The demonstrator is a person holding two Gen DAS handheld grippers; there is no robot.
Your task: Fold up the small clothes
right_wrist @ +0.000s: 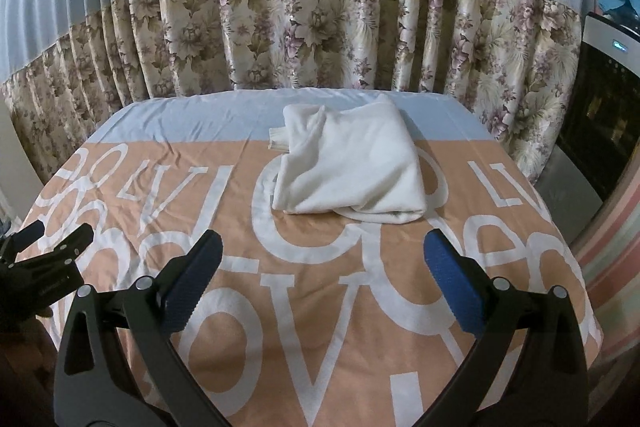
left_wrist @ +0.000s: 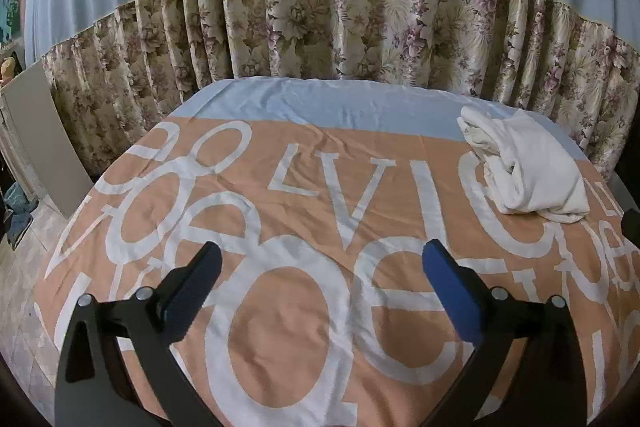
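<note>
White folded garment (right_wrist: 348,171) lies on the peach cloth (right_wrist: 320,307) at 12 o'clock from the right gripper (right_wrist: 322,287). Cloth lettering reads "LV", "OV". Left gripper (left_wrist: 320,291) and right gripper both wide, nothing between them.

A folded white garment (right_wrist: 348,167) lies on the lettered orange cloth (right_wrist: 320,307) at twelve o'clock beyond the right gripper (right_wrist: 322,259), its jaws spread wide and empty.

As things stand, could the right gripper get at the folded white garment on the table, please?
Probably yes: the right gripper is open, and only bare tablecloth lies between it and the folded white garment straight ahead.
</note>
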